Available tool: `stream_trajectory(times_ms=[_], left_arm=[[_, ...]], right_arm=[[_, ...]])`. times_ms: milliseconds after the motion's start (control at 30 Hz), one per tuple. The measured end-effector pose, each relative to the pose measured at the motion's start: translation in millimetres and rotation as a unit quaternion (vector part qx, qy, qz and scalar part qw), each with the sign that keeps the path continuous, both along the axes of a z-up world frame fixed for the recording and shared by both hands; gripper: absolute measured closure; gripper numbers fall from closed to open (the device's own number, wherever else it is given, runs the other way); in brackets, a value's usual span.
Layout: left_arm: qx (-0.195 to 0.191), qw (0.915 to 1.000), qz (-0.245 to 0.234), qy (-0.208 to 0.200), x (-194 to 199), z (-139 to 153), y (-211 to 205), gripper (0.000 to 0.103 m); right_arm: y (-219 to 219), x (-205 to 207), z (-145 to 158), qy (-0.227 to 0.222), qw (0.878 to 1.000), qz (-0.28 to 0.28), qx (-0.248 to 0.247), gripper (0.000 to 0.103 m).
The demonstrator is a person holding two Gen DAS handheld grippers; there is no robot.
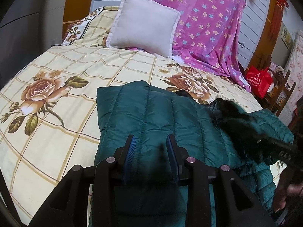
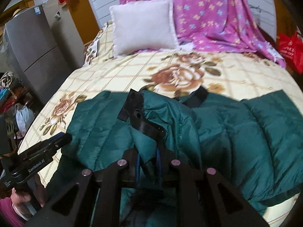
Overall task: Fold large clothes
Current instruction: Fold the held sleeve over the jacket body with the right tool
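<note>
Left wrist view: left gripper (image 1: 150,141) apart above jacket (image 1: 151,113) on bed (image 1: 56,71); right gripper (image 2: 148,156) seemingly pinches it.

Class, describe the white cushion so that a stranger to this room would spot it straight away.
Start at the bed with its cream, rose-printed sheet. At its far end, a purple flowered cloth hangs down. The cushion leans beside that cloth, to its left: plain, square and pale, the only unpatterned fabric there, well beyond the green padded jacket.

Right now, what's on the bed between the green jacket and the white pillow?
Nothing but bare floral bedsheet between the green jacket and the white pillow; no object sits on that stretch. Both wrist views show it.
</note>
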State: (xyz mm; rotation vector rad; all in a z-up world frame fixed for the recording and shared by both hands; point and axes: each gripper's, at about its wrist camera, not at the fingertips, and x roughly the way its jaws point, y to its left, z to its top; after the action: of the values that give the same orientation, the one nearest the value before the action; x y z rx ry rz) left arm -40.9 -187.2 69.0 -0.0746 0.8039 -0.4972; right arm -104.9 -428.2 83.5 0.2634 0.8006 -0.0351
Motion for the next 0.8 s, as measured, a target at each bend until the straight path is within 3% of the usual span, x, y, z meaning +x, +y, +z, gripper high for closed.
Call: stream_trajectory(times_ms=[100,200,267,333,433,567,800], left_arm=[[-0.001,1.0,0.0,0.001,0.2,-0.4,-0.5,0.092],[-0.006,1.0,-0.002,0.003,0.3,-1.5,-0.3,0.092],[-0.02,0.9998,-0.007,0.004,-0.3,-0.8,0.5,0.092],[-0.038,0.9991,-0.017,0.005,-2.5,1.4,0.6,0.092],[-0.066,0.9971,-0.037,0.008,-5.1,6.7,0.7,0.09],[-0.121,0.9891,-0.076,0.036,-11.9,10.8,-7.8,0.066],[-0.121,0.984,-0.11,0.07,-25.6,9.0,-45.1,0.065]], right_arm=[[5.9,10.2,-17.7,0.026,1.0,0.004,0.01,0.088],[8.6,12.0,-28.3,0.033,0.999,0.013,0.01,0.074],[12.8,7.6,-25.7,0.023,0.999,0.029,0.016,0.044],[17.2,0.4,-17.7,0.019,0.999,0.04,0.018,0.034],[22.5,-17.6,-0.5,0.006,0.999,0.045,-0.006,0.034],[16.2,-50.0,16.9,0.004,0.999,0.02,-0.046,0.034],[-16.9,-106.9,38.1,-0.028,0.998,-0.035,-0.045,0.03]])
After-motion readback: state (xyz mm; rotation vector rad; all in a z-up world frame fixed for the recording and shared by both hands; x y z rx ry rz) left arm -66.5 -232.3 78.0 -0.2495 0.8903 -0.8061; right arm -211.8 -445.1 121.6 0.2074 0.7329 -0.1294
